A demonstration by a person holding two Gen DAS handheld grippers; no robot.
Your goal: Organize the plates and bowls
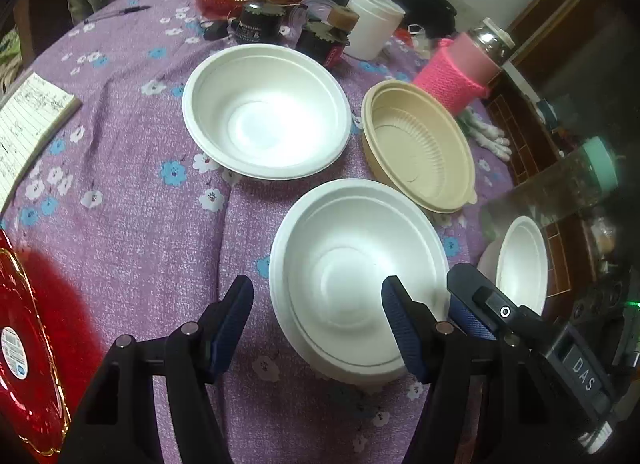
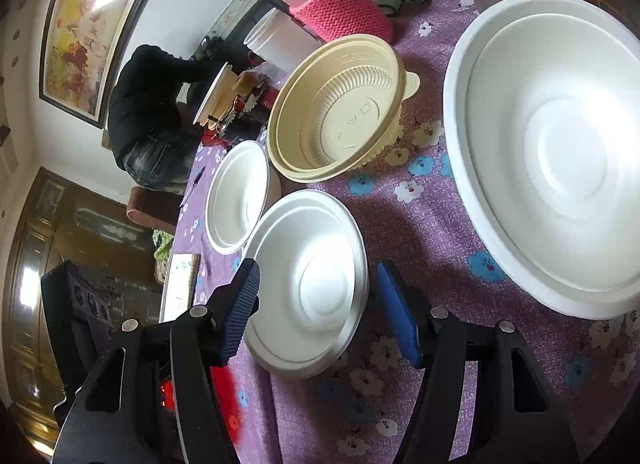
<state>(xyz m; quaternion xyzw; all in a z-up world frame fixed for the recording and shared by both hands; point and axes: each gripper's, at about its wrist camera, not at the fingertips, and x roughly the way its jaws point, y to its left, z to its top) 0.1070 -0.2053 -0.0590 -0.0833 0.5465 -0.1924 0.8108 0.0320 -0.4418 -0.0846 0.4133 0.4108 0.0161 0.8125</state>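
Near white bowl [image 1: 356, 280] sits on the purple tabletop [image 1: 132, 215], directly ahead of both tools. Second white bowl [image 1: 266, 109] behind it, tan bowl [image 1: 420, 151] just beside; third white bowl [image 2: 560, 151] to the right. Left tool [image 1: 316, 324] open, empty, one finger over the rim. Right tool [image 2: 318, 312] open, empty, straddling it. Risk: thin foam rim may crush or slip; both tools could collide.

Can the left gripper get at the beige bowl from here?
Probably yes, but not straight ahead. The left gripper is open over the near white bowl, which lies between it and the beige bowl. Nothing covers the beige bowl, so lifting over the white one should leave its rim free.
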